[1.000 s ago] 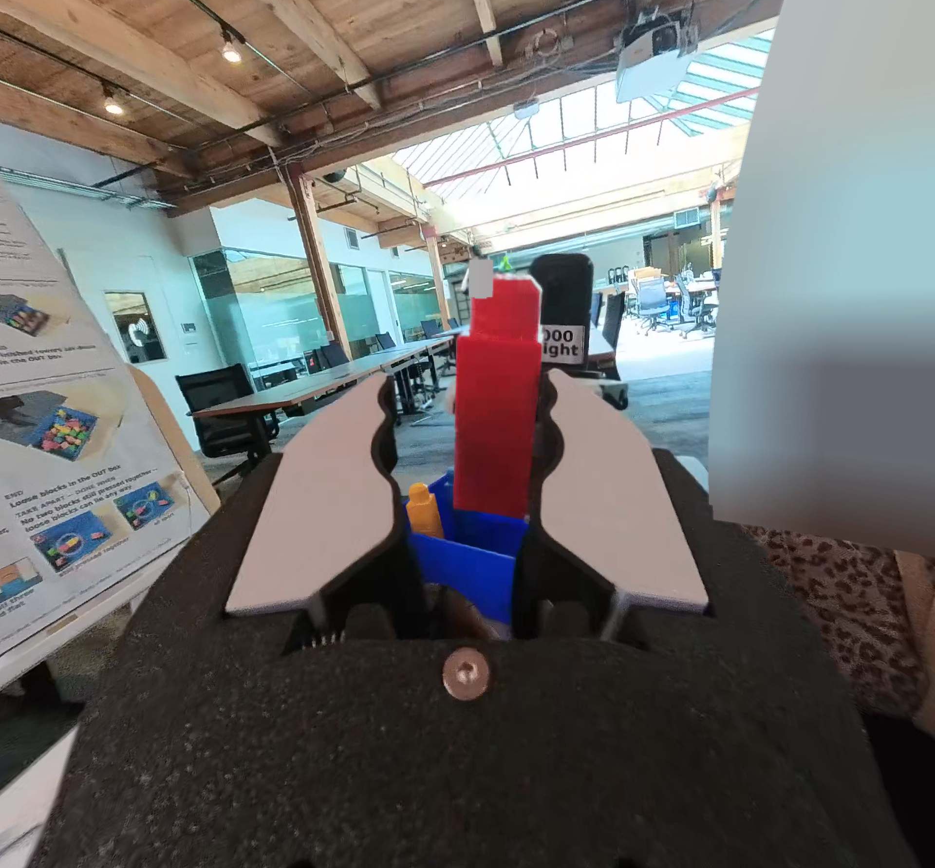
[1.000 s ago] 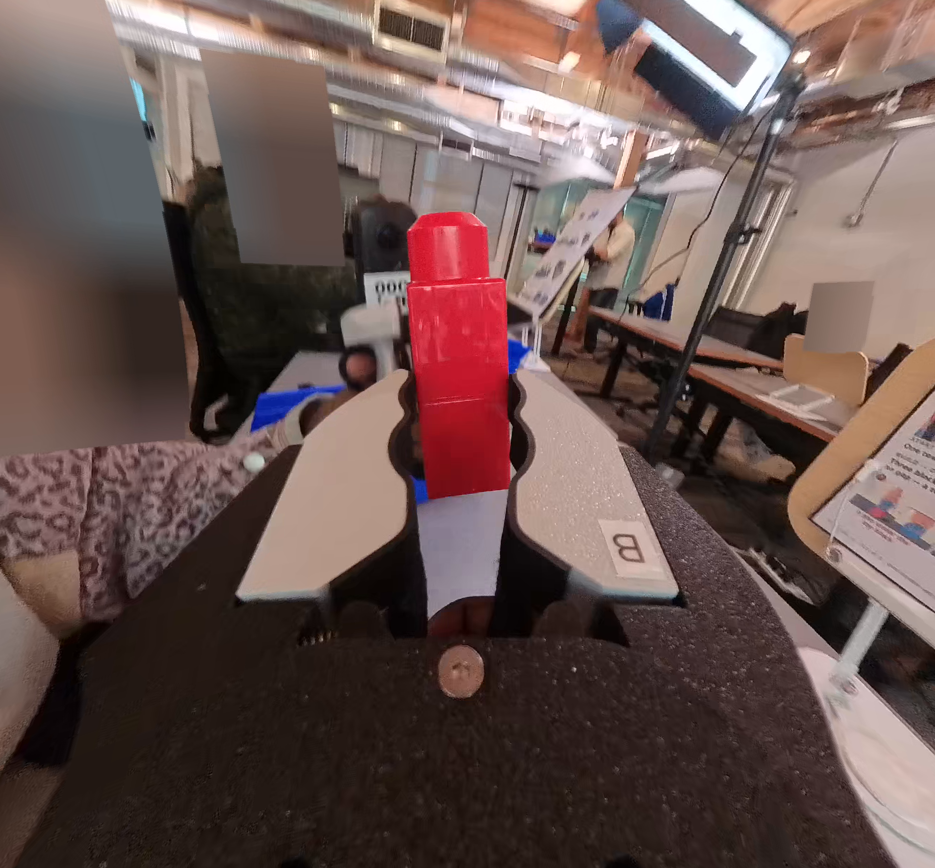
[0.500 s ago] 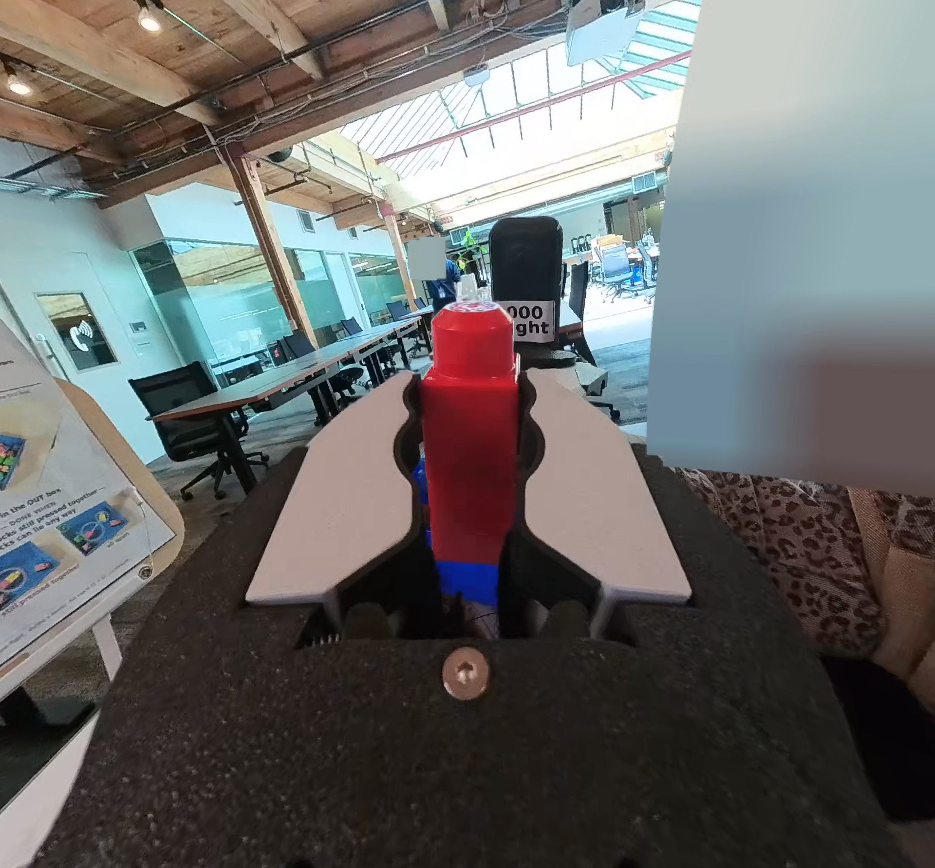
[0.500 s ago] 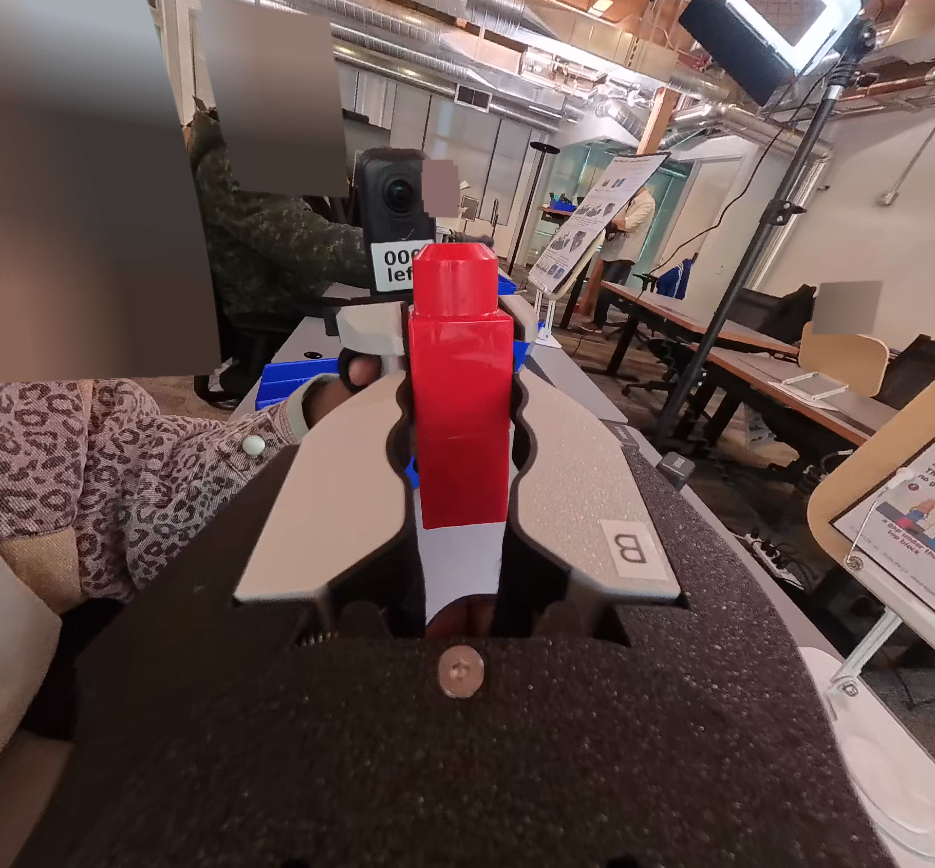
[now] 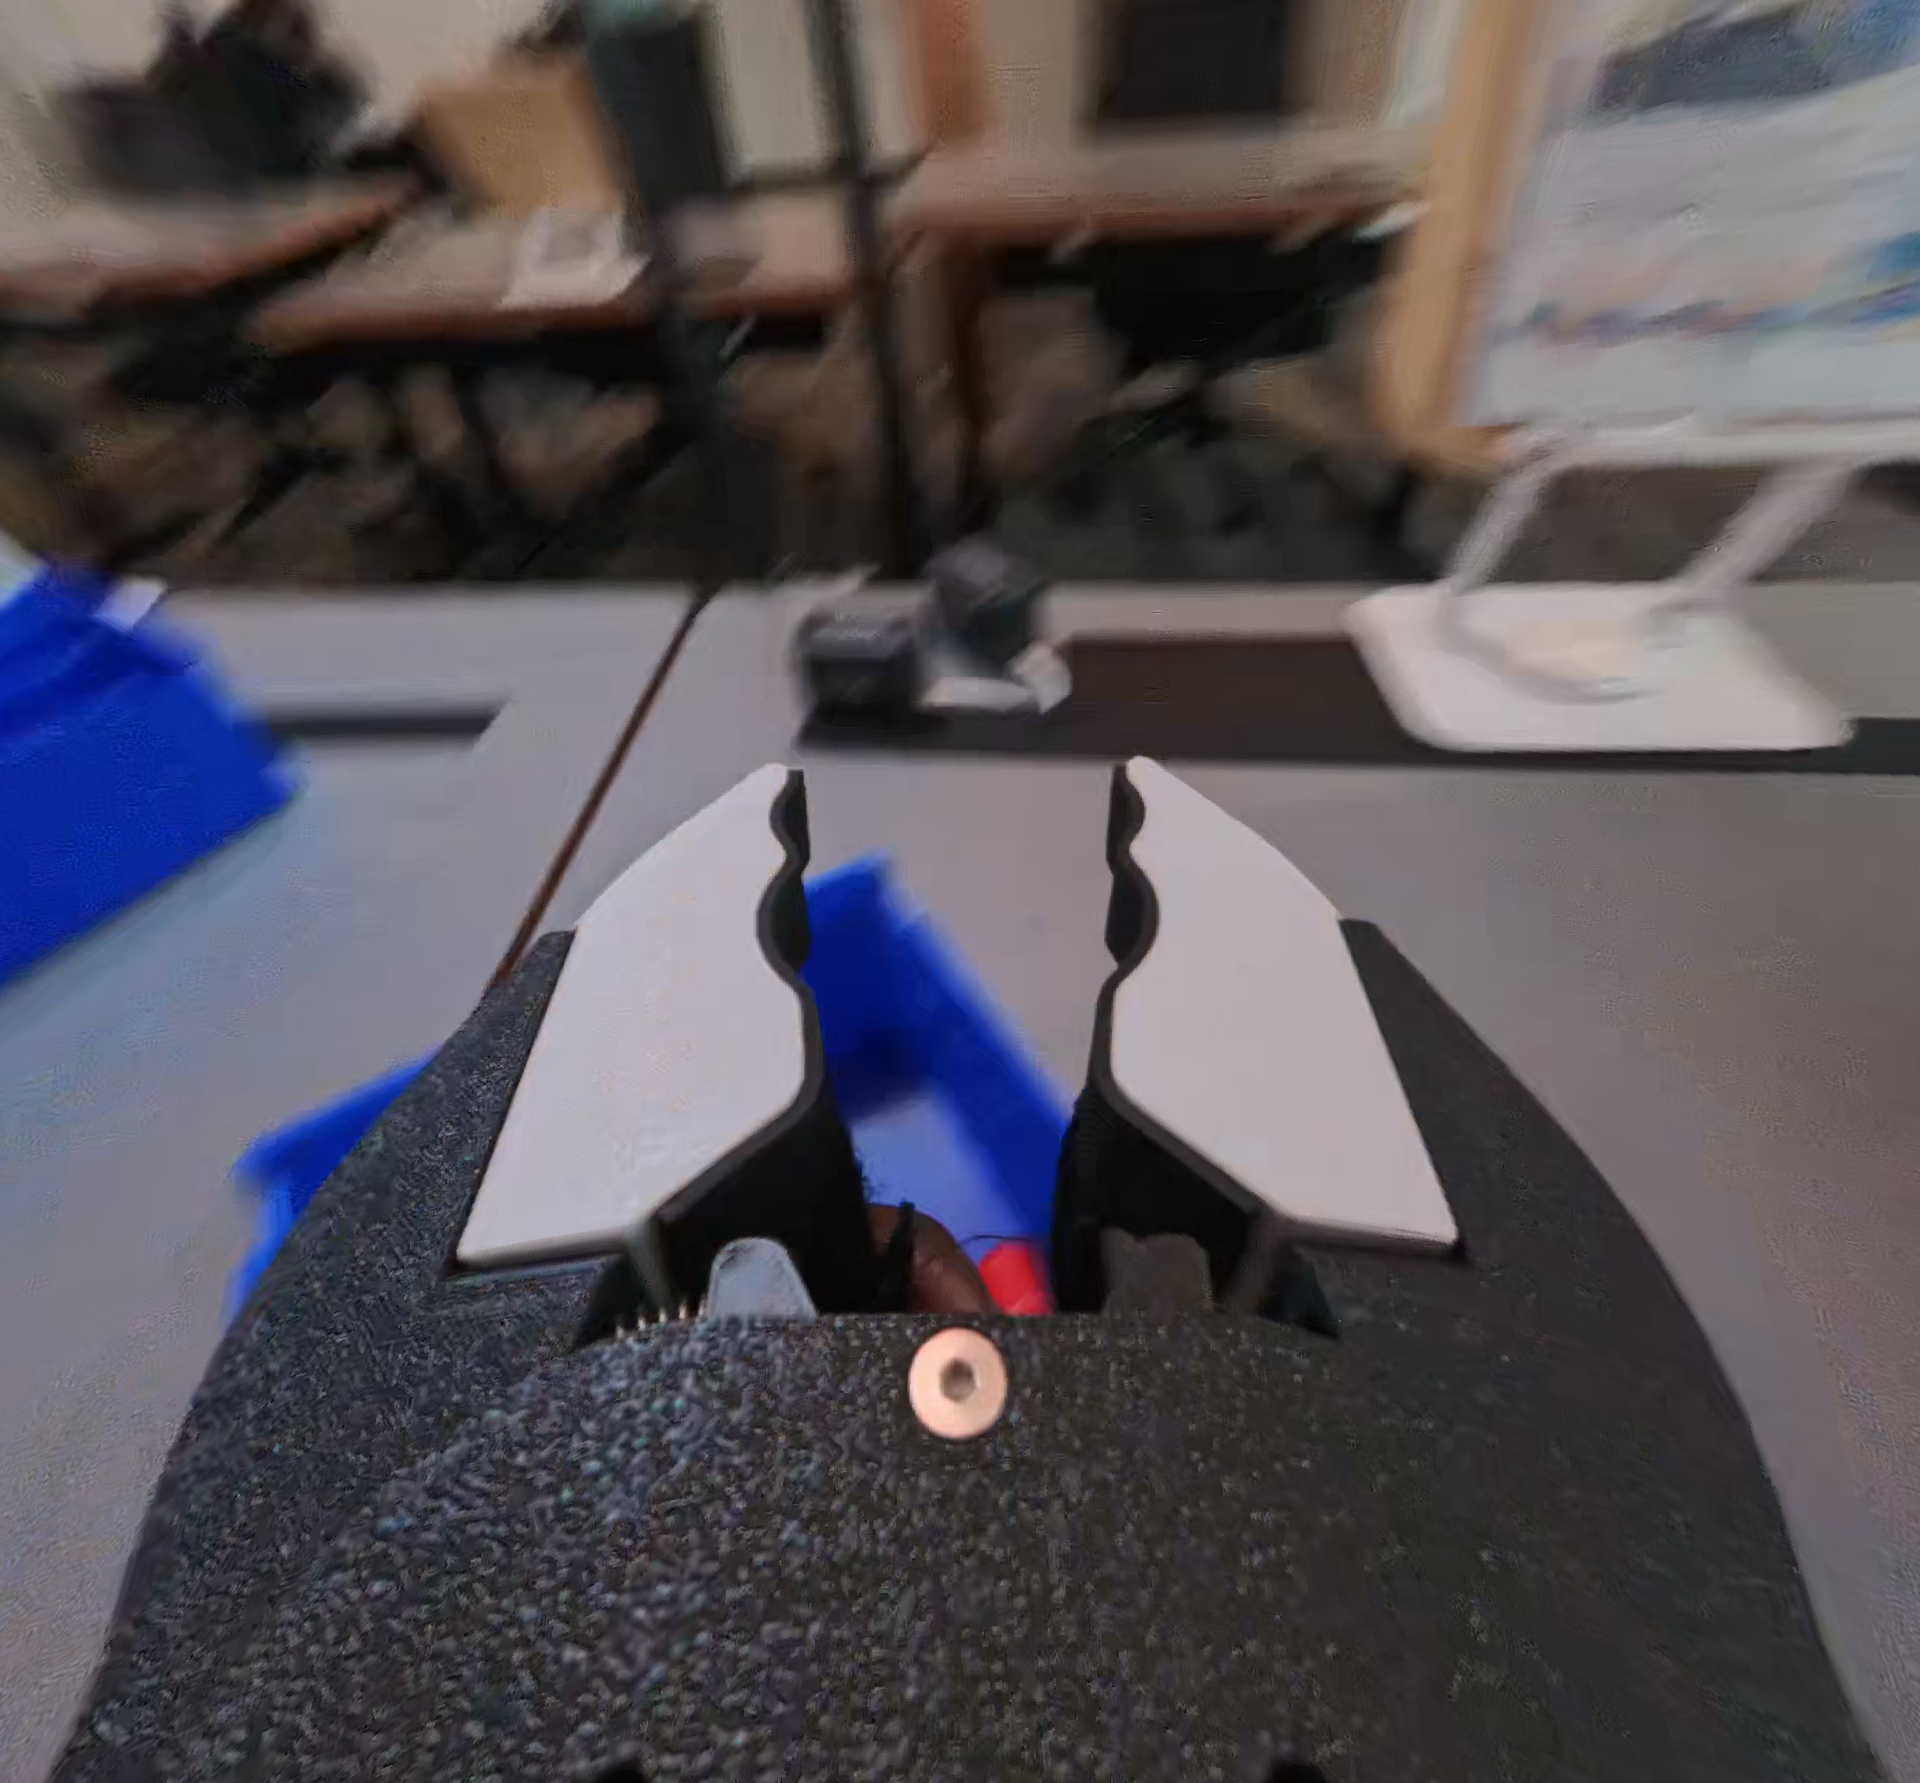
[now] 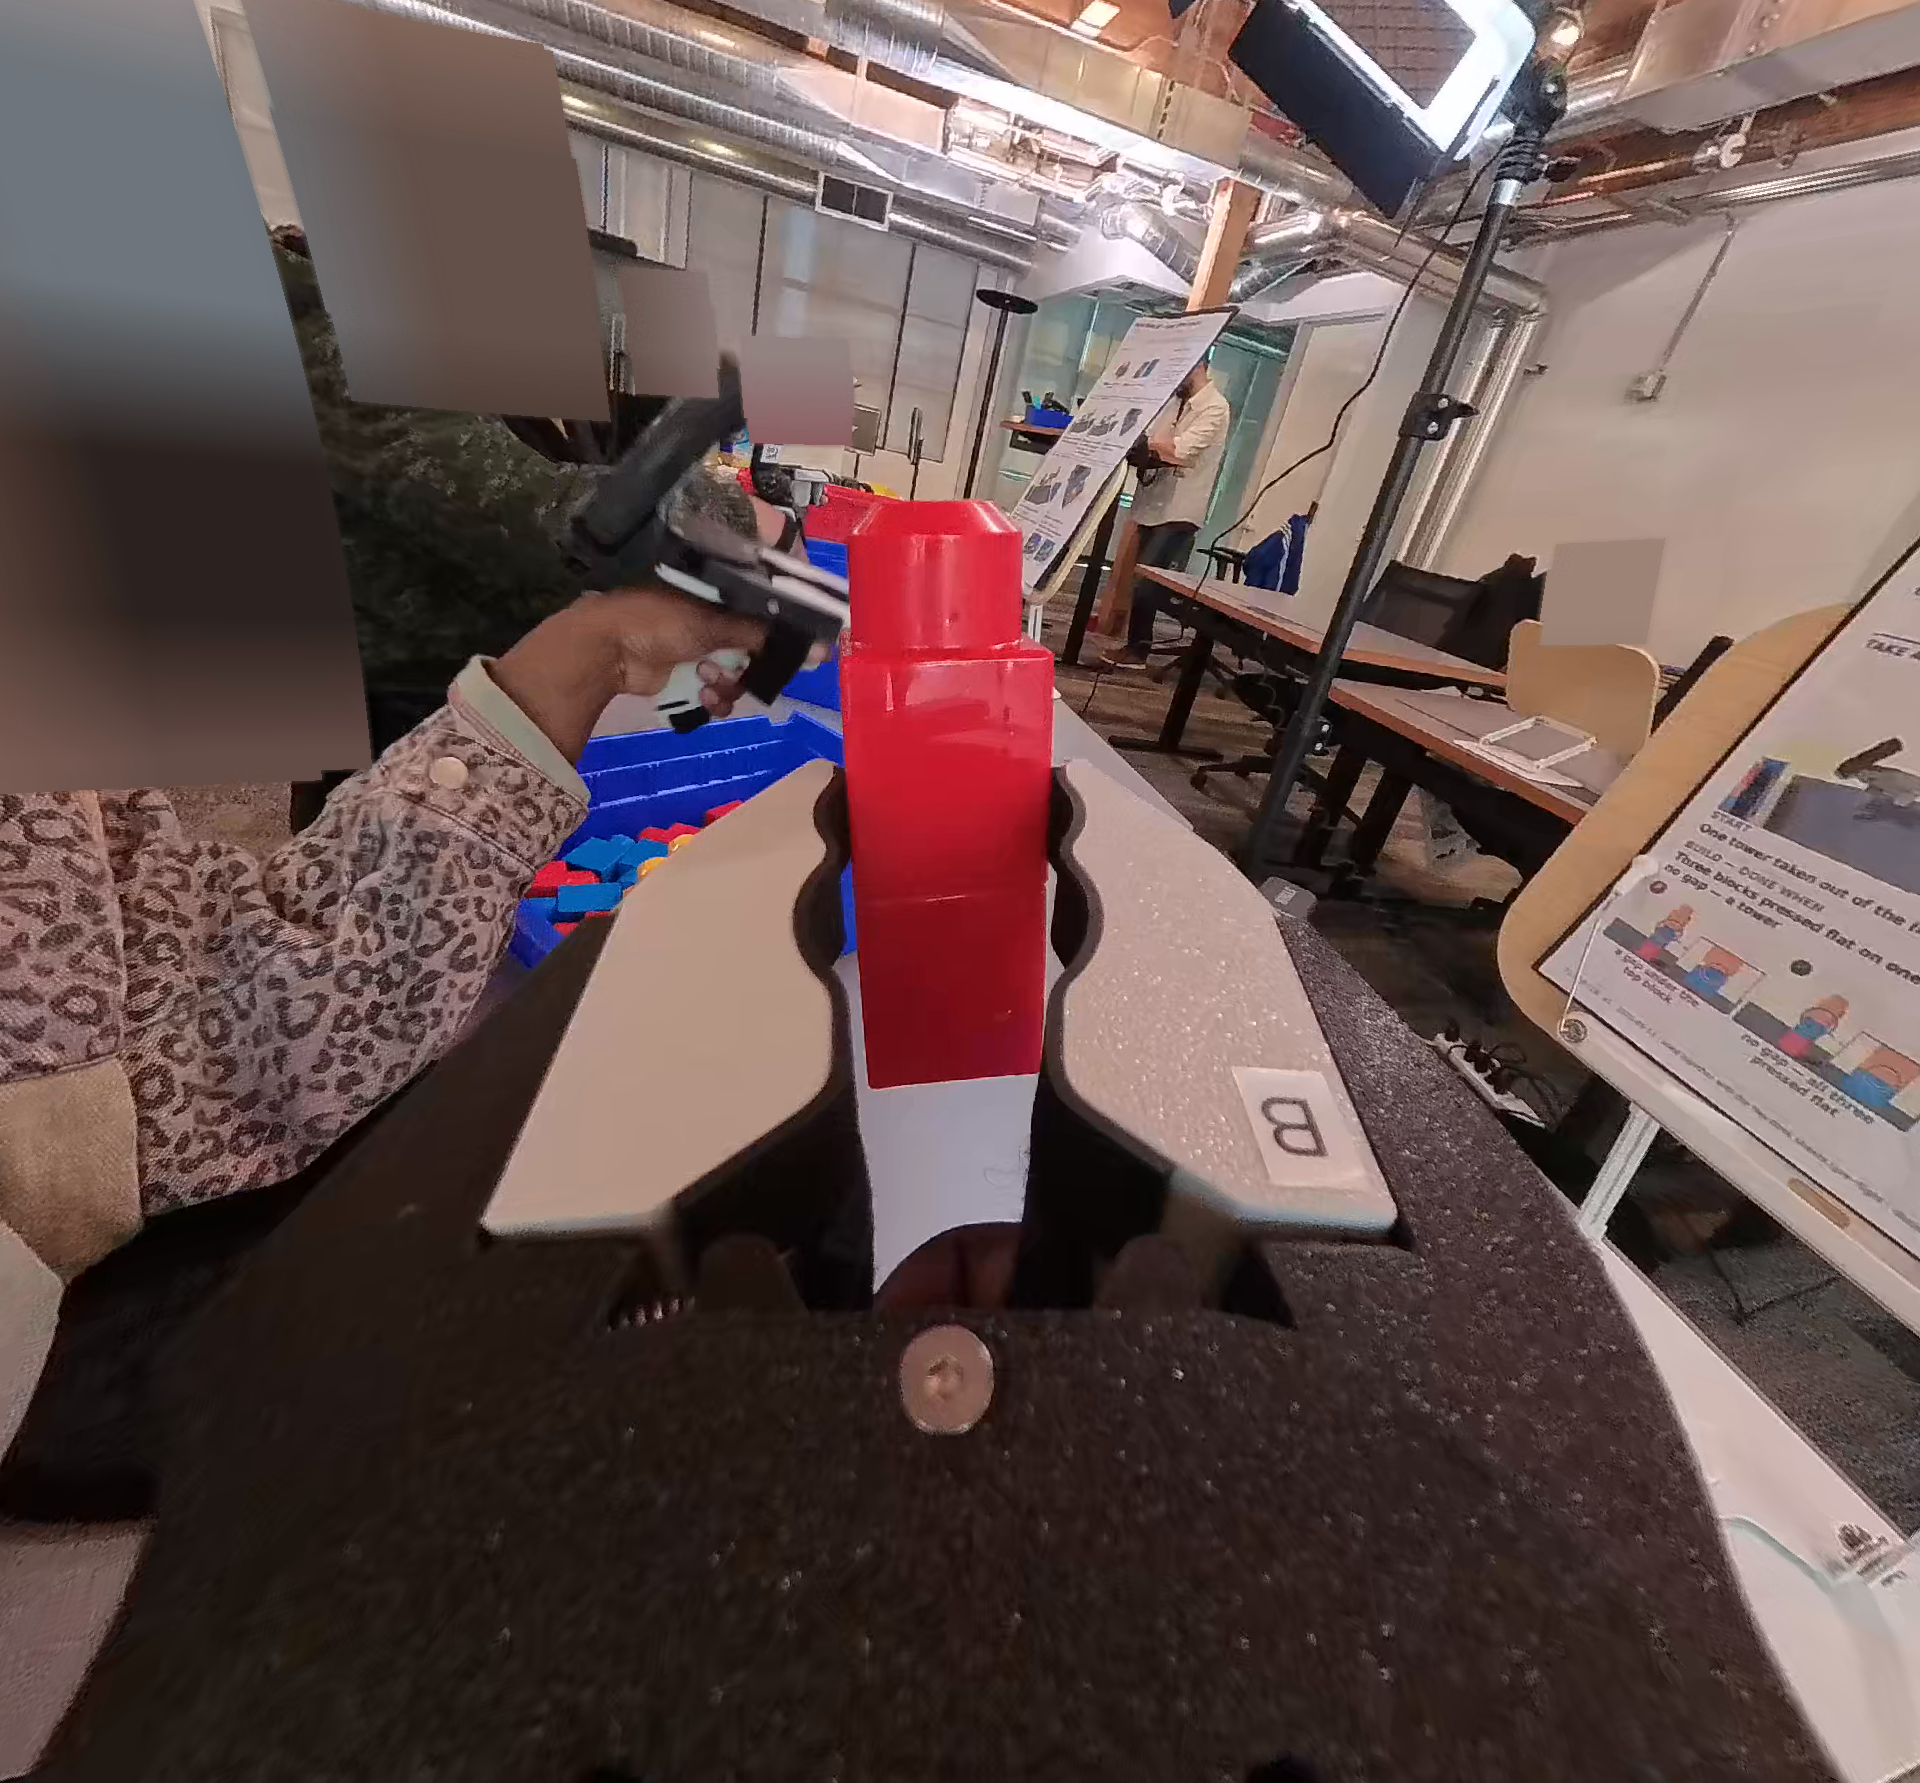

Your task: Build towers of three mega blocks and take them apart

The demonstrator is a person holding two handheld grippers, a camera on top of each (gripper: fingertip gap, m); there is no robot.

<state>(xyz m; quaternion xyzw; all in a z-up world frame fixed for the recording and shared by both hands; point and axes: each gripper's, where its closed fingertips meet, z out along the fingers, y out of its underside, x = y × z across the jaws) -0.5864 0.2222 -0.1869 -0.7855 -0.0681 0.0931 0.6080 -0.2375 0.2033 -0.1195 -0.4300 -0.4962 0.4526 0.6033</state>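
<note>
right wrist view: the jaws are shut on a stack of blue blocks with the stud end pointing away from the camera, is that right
Not quite. The stack of blocks is red, not blue, as the right wrist view shows. The rest holds: the right gripper has its jaws shut on it, stud end pointing away from the camera.

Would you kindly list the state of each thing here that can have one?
left gripper: open, fingers apart, holding nothing
right gripper: shut on the red block stack
red block stack: joined, upright, two red blocks showing
blue bin: open-topped, holding loose blocks
</note>
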